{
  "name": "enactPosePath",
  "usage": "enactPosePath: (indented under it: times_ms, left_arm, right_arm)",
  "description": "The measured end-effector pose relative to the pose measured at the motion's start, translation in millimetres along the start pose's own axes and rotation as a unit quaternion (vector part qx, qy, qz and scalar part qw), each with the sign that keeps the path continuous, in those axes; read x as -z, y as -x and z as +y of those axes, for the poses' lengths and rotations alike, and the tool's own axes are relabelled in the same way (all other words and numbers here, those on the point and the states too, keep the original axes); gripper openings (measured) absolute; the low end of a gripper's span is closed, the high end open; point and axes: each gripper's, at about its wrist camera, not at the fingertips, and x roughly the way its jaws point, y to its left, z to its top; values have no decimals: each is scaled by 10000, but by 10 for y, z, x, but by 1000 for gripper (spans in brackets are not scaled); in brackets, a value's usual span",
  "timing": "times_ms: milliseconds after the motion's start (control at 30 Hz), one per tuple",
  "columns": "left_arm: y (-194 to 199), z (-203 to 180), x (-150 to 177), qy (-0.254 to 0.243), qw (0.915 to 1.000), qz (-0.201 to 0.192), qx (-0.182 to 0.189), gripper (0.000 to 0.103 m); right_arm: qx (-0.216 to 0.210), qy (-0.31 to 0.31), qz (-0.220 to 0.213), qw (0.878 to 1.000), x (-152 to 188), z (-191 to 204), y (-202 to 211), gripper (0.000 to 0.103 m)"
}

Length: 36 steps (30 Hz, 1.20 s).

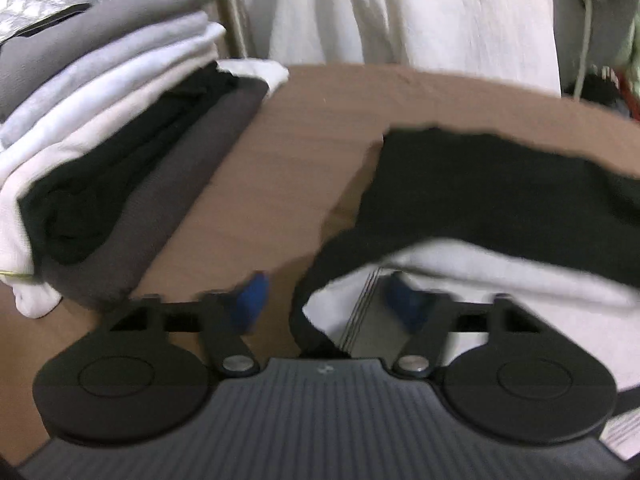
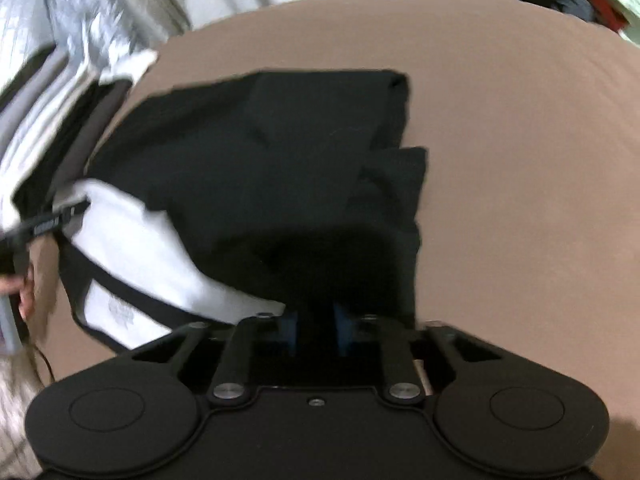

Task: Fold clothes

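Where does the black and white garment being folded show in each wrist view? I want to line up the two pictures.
Left wrist view: the black and white garment fills the lower right, reaching down between the gripper's fingers.
Right wrist view: the same garment lies centre and left, its near edge running between the gripper's pads.
Shared landmark: the stack of folded clothes at the left edge.
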Motion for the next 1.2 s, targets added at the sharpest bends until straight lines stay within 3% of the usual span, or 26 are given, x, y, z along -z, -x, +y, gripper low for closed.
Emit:
enactPosePath:
  times_ms: [33,133,200,267,333,400,467,600,667,700,733,767,933,1033,1200]
  left_arm:
    - [71,43,-52,47,9999,-105,45,3]
    - [376,206,-199,253,9982,-412,358,3]
    - [586,273,-169,354,9963,-539,564,3]
    - [686,283,-68,305,9968,-480,570,3]
    - [559,248,75,227,9987,163,426,4]
    - [316,222,219,156,9949,964,233,4]
    - [278,211,217,130,9946,997,250,4]
    - [401,242,120,292,9968,613,422,4]
    - [401,297,113,462,9960,640,430,5]
    - [385,312,134,494,9953,728,393,5]
    - [369,324,156,523,9946,808,389,5]
    - [347,341,167,576,9936,883,406,5]
    - [335,339,178,550,9935,947,317,9]
    - [342,308,200,462,9939,966,273,9]
    - [387,249,197,238,9957,870,228,6]
  right_arm:
    - [17,-30,-147,9999,0,-14,81,4]
    - [285,-38,-757,9967,13,64,522,2]
    - [251,-290,-1234,9916,63,126,896,2]
    - [580,-322,-1346,9887,158,147,1026,2]
    - [1120,-218,-1200,9862,270,129,989,2]
    - [1588,-170,-781,9841,363,-4,766,2]
    - [1861,-138,-535,9810,423,-101,624,2]
    - [1600,263,-750,9839,399,38,717,3]
    - [1232,402,-676,9893,408,79,748,13]
    - [1043,434,-642,9915,425,100,743,22]
    - [834,413,-601,9938,441,134,710,50]
    - [662,347,-571,9956,459,151,680,64]
    - [530,-569,-372,9963,446,-21,495,64]
    - [377,-649,-550,9957,483,-58,532,64]
    - [-152,-1291,-484,9903,467,-207,518,64]
